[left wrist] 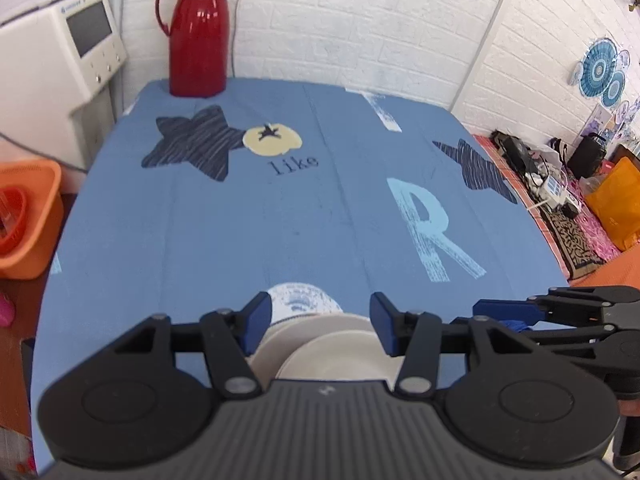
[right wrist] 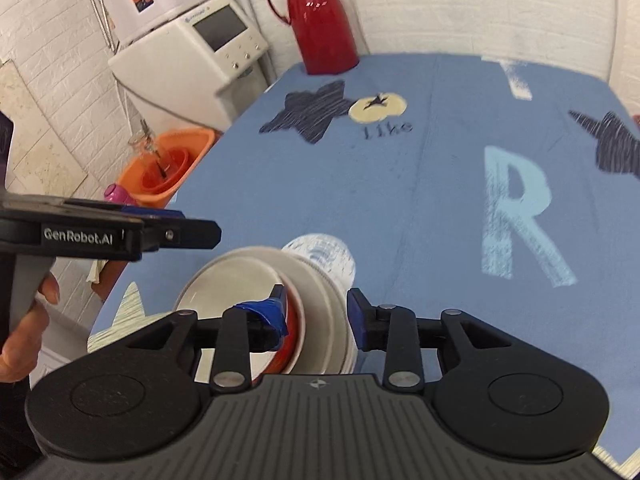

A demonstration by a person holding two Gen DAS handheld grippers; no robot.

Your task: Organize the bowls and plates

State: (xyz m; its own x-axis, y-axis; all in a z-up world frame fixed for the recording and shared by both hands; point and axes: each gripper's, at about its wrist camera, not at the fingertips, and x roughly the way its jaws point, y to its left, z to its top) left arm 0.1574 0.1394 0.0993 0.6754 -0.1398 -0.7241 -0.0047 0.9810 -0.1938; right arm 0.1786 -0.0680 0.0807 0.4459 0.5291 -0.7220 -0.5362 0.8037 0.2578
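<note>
Inspecting, we find our right gripper point(right wrist: 318, 316) parted narrowly astride the stacked dishes point(right wrist: 256, 292), left gripper point(left wrist: 318, 322) empty, half-open at nine o'clock.

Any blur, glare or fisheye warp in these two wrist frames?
Left wrist: tablecloth edges bow outward, glare streaks on the red thermos, print fairly sharp. Right wrist: motion smear on the stacked dishes and the blue-patterned bowl, walls bend at the borders, dark vignette in the corners.
</note>
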